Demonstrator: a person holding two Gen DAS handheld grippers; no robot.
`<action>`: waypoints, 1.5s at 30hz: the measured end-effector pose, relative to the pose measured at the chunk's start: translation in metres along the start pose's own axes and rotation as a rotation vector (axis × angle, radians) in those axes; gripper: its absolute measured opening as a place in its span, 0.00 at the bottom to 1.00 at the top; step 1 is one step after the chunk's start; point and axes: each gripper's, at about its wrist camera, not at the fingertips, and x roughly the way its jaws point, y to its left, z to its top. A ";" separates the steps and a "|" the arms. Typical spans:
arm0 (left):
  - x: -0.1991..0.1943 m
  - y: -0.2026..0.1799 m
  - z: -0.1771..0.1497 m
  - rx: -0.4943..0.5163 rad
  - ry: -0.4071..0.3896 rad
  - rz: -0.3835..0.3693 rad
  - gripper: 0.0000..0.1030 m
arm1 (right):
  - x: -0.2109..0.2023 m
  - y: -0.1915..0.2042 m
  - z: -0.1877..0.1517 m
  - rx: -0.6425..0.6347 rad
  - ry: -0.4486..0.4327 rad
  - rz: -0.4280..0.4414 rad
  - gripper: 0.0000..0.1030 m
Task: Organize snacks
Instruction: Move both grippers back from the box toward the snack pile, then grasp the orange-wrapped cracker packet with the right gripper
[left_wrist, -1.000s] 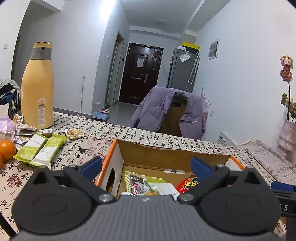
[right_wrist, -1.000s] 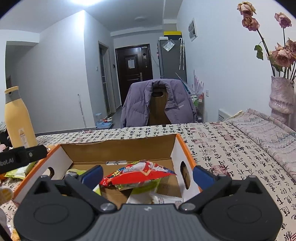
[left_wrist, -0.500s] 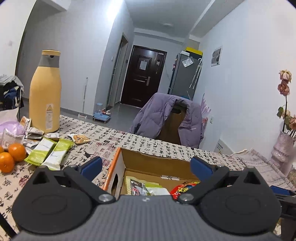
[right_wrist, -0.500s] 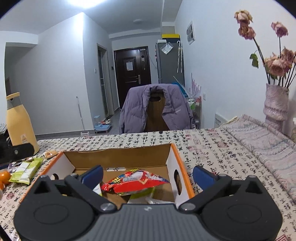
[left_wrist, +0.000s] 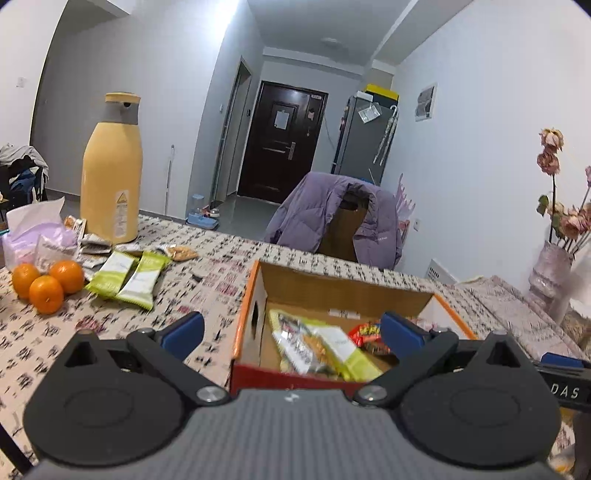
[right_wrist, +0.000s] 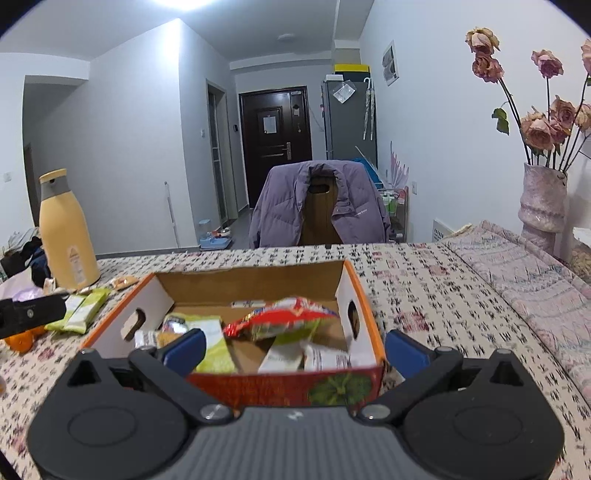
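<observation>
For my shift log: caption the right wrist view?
Open right claw faces snack-filled cardboard box; green bars wait outside.

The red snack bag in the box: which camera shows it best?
The right wrist view: the red snack bag lies whole on top of the other packets in the cardboard box. In the left wrist view, only a small part of the bag shows beside the left hand-held gripper finger.
</observation>
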 end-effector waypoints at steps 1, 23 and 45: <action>-0.003 0.002 -0.004 0.003 0.006 0.000 1.00 | -0.003 0.001 -0.004 0.000 0.005 0.002 1.00; -0.038 0.052 -0.092 0.050 0.151 -0.016 1.00 | -0.045 0.015 -0.092 -0.013 0.152 0.042 1.00; -0.028 0.057 -0.101 0.037 0.202 -0.101 1.00 | -0.034 0.046 -0.101 -0.025 0.177 0.075 0.40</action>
